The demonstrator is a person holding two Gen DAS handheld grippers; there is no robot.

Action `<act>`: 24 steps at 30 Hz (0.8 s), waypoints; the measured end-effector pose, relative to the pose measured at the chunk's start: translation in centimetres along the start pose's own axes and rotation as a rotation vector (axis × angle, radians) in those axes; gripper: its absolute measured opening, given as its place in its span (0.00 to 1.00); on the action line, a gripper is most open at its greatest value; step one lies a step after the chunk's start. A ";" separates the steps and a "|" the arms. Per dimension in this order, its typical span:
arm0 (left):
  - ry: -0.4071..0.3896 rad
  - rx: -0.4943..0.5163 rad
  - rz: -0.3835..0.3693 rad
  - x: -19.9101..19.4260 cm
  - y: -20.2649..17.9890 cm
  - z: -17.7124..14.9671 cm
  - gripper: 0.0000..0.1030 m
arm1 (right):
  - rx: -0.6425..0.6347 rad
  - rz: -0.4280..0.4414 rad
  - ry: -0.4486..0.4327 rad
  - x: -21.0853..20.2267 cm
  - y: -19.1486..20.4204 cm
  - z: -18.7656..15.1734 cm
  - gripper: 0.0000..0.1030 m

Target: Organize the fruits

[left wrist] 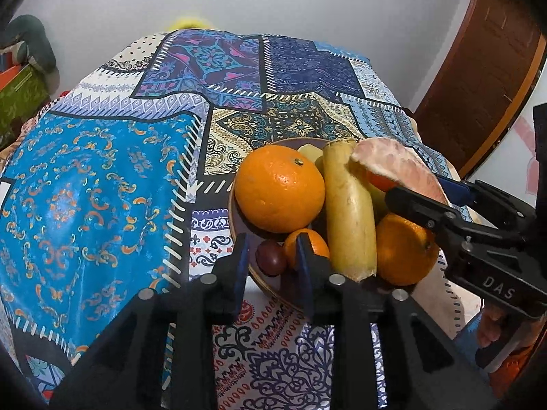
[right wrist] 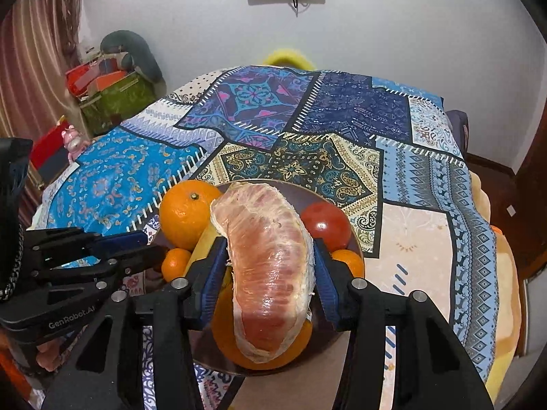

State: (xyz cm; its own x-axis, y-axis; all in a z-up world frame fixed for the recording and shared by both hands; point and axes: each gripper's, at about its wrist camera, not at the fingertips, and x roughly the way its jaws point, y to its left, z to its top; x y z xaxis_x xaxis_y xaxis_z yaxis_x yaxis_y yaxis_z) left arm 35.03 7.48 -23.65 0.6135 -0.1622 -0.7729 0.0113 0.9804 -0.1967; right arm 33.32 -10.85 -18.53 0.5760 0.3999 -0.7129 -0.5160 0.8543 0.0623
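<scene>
Blue-padded fingers (right wrist: 214, 273) of the right tool (right wrist: 270, 275) pinch a peeled pomelo segment (right wrist: 270, 266) across its middle, over the plate (right wrist: 205, 358) of fruit at 6 o'clock on the bench (right wrist: 410, 259). Judged soft, light and easily torn (membrane looks thin): grip its thick midsection gently. Left tool (left wrist: 273, 266) stands slightly spread at the plate's near rim, holding nothing, at 6 o'clock from the large orange (left wrist: 278, 188) and beside the banana (left wrist: 348, 212)
</scene>
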 end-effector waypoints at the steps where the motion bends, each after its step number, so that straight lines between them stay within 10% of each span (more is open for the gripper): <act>1: 0.002 -0.003 0.000 0.0 0.0 0.0 0.29 | 0.002 -0.001 0.003 -0.1 -0.1 0.0 0.49; 11: -0.031 0.024 0.019 -3.4 -1.0 -1.0 0.29 | -0.015 -0.028 -0.041 -3.4 -0.1 -0.4 0.59; 24: -0.276 0.073 0.005 -17.4 -5.0 -1.4 0.29 | -0.016 -0.078 -0.219 -14.5 1.2 -1.0 0.59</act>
State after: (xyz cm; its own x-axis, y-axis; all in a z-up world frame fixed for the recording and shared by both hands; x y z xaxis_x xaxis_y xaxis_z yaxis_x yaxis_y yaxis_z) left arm 23.16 5.26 -10.06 0.8052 -0.1306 -0.5784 0.0584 0.9882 -0.1419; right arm 23.70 -15.93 -8.78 0.7378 0.3965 -0.5463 -0.4731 0.8810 0.0005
